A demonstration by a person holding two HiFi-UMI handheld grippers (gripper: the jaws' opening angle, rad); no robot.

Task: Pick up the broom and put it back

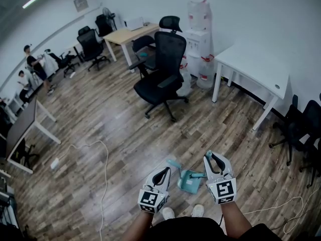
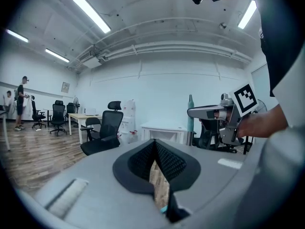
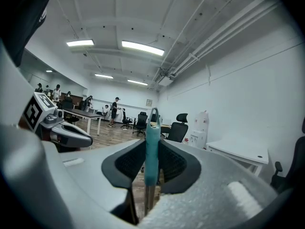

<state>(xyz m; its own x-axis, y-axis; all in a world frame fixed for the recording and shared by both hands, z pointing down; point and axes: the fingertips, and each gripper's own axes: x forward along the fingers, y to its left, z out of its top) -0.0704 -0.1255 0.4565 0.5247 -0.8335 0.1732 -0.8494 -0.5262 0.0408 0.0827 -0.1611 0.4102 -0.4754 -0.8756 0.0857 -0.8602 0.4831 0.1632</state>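
- The right gripper's fingers are black, ribbed pads clamped on the broom handle, which stands upright between them.
- The handle has a smooth teal sleeve with a narrow hanging loop at the top. Below the pads it turns into a thin grey shaft.
- The left gripper's fingers have the same ribbed black pads. They are pressed together at the tips, with nothing between them.
- Both grippers have smooth, rounded grey shells, and each carries a cube with black-and-white square markers.
- Only the right gripper view shows the loop and the clamp up close.
- The left gripper view shows that same handle from the side, sticking up above the right gripper's jaws.
- Only the head view shows the lower end. A teal dustpan sits low between the 2 grippers, just ahead of the person's white shoes.
- The floor is glossy wood planks in mixed browns, with a white cable looping across it.
- A black mesh office chair stands mid-room.
- A white bench and a plastic-wrapped water dispenser stand by the white wall.
- People stand far off at the left.
- Long strip lights run along the ceiling.
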